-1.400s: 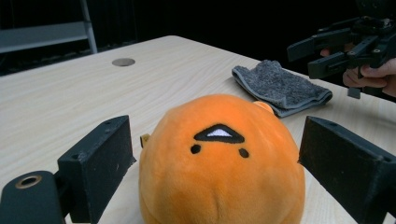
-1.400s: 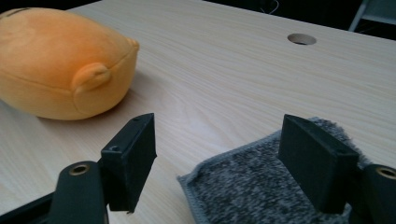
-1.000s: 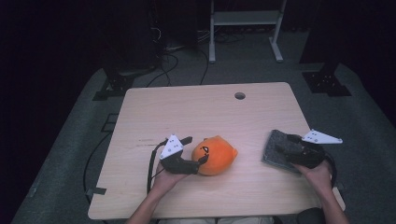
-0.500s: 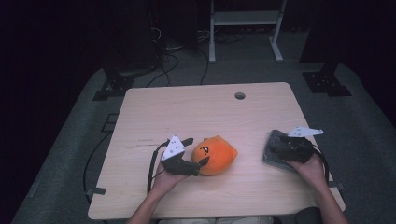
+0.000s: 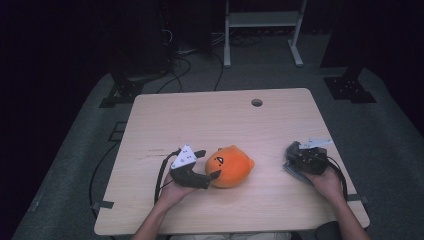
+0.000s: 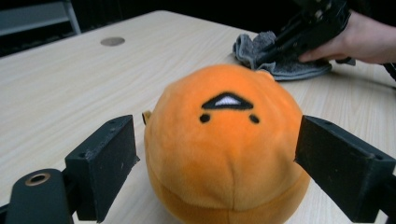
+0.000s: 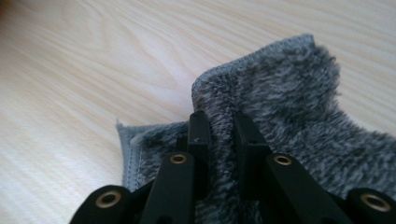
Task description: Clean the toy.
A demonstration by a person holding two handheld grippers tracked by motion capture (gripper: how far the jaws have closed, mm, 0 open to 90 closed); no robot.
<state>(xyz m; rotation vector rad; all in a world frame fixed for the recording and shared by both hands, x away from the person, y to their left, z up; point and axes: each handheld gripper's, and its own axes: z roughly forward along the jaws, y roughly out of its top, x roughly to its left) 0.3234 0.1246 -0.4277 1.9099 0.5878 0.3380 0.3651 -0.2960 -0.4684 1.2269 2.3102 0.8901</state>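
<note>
The grey cloth [image 7: 280,116] is pinched by the right gripper [image 7: 219,126], whose jaws have just closed. Left of the cloth, the orange plush toy [image 6: 224,149] is straddled, untouched, by the open left gripper [image 6: 215,163].

The left hand-held gripper [image 5: 212,164] is lying low on the desk [image 5: 210,120], its jaws standing spread on either side of the near end of an orange plush toy [image 5: 230,166], which is sitting just to that gripper's right; whether the pads are touching the plush is not clear from up here. Its jaws have just been closing a little. Well apart to the right, the right hand-held gripper [image 5: 298,159] is pinching a crumpled grey cloth [image 5: 295,162], its jaws having just been closing on the fabric. A round hole [image 5: 257,102] is showing in the desk far beyond both grippers.
</note>
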